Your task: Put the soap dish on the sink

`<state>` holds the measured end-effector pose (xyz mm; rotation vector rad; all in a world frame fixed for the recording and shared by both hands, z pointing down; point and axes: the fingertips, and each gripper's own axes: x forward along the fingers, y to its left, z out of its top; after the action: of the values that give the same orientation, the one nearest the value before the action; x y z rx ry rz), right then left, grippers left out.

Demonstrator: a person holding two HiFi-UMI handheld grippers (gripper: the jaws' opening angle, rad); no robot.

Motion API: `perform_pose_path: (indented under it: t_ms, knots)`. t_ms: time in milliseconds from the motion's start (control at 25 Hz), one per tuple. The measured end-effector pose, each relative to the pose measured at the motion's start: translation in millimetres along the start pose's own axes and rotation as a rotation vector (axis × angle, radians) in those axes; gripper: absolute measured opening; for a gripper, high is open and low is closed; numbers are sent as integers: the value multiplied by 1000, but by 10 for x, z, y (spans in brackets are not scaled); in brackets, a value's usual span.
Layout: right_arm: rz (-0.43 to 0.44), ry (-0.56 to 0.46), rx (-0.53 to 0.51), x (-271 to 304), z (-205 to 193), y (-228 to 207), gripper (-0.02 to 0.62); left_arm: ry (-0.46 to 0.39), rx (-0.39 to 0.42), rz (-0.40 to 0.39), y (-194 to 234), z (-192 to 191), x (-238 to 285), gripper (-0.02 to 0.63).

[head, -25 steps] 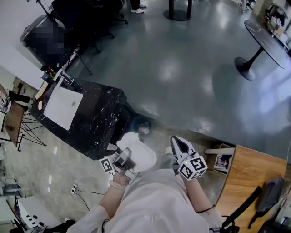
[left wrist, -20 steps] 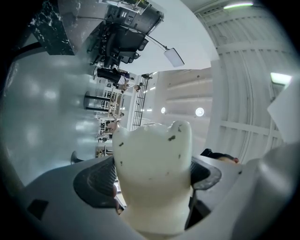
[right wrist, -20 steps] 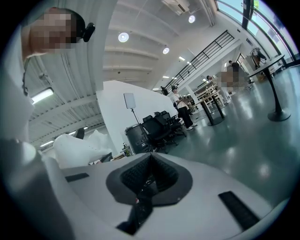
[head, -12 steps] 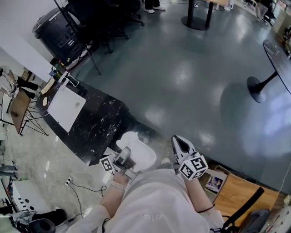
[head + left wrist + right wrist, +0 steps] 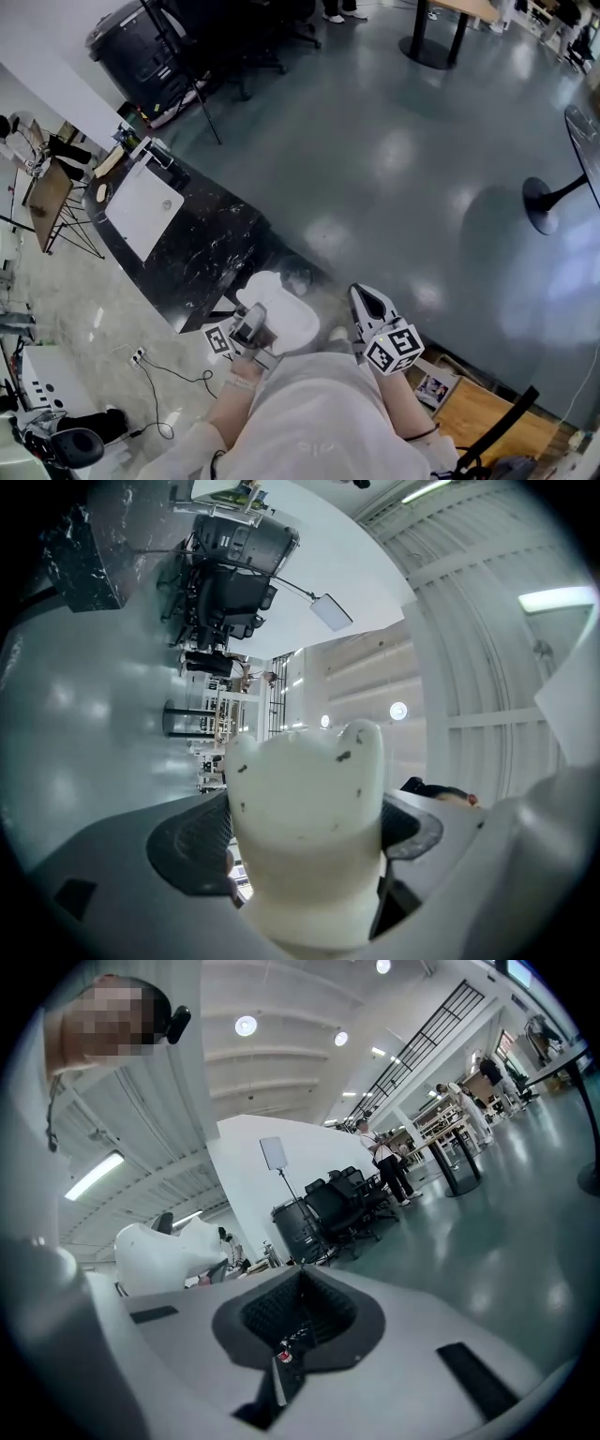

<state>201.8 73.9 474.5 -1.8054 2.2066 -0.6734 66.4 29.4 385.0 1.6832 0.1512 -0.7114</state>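
Note:
My left gripper [image 5: 248,330] is shut on a white soap dish [image 5: 281,314], held close to my body above the floor. From the left gripper view the speckled soap dish [image 5: 309,827] fills the space between the jaws. My right gripper [image 5: 367,305] hangs beside it, shut with nothing in it; in its own view the right gripper [image 5: 298,1321] has its pads pressed together and the soap dish [image 5: 164,1252] shows to its left. The white sink [image 5: 141,211] sits in a black marble counter [image 5: 211,248] at the far left, well away from both grippers.
A faucet and small items [image 5: 141,150] stand at the sink's far end. Black chairs and a bin [image 5: 155,42] are behind the counter. A wooden folding table [image 5: 47,202] is at the left, cables [image 5: 169,375] lie on the floor, and a pedestal table base [image 5: 544,202] is at the right.
The head view has swung, so the counter and sink sit a little higher and further right. Both grippers keep the same pose, with the dish still held.

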Motion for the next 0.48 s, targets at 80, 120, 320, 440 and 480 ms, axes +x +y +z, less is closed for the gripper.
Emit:
perform_pose_path:
  t_ms: [80, 120, 320, 440, 480]
  knots:
    - [5, 8, 6, 38, -53, 1, 20, -8, -2, 7, 23, 33, -31, 463]
    - [6, 12, 7, 61, -68, -1, 20, -11, -3, 11, 34, 53, -40, 463]
    - [19, 33, 6, 243, -59, 38, 20, -28, 6, 26, 49, 224, -90, 462]
    - [33, 45, 3, 398, -22, 73, 20, -49, 16, 36, 40, 389, -98, 463]
    - [42, 52, 0, 453, -20, 95, 20, -59, 22, 42, 32, 446, -108, 463]
